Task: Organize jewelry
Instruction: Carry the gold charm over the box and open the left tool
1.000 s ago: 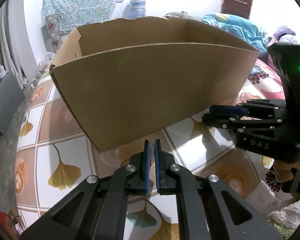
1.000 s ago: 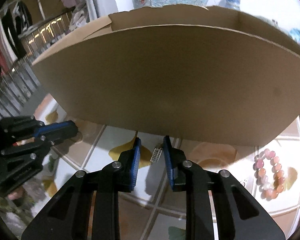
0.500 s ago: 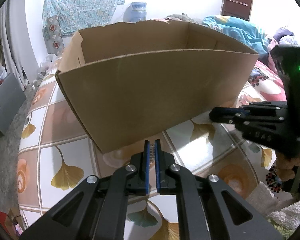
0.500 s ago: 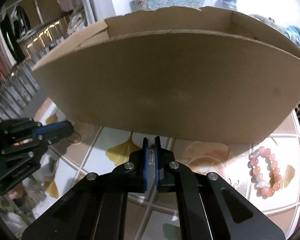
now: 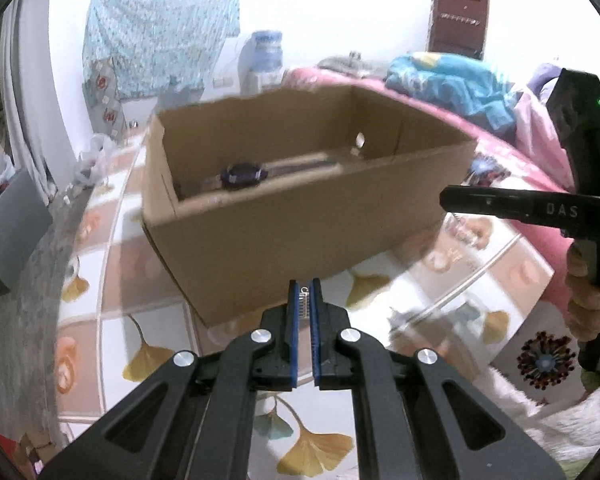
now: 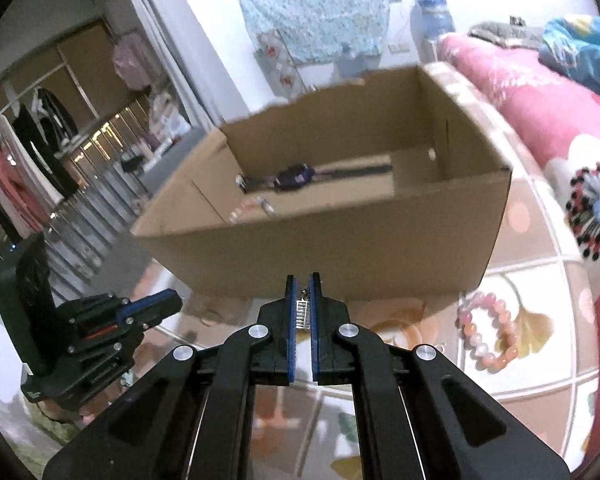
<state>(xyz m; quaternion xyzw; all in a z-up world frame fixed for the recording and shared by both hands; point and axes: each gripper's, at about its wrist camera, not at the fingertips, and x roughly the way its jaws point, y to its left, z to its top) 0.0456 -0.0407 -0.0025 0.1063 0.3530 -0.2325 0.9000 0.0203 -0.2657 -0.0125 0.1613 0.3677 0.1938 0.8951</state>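
Holding one small silver ladder-shaped earring [image 6: 302,313] in my right gripper [image 6: 302,300], jaws now clamped on it; a second ago they stood apart with it lying loose on the table [image 6: 532,292]. Left gripper [image 5: 304,304] is likewise pinched on its own silver earring [image 5: 303,305], unchanged. Both views have come up from the near wall, so the cardboard box [image 5: 300,232] interior shows straight ahead: a dark watch [image 5: 242,174] already lies inside. Judgement: pick done, drop-off next. Right earring's long axis runs along the fingers, top end pointing forward toward the box. Pink bead bracelet [image 6: 488,332] remains on the table, right of my right fingers.
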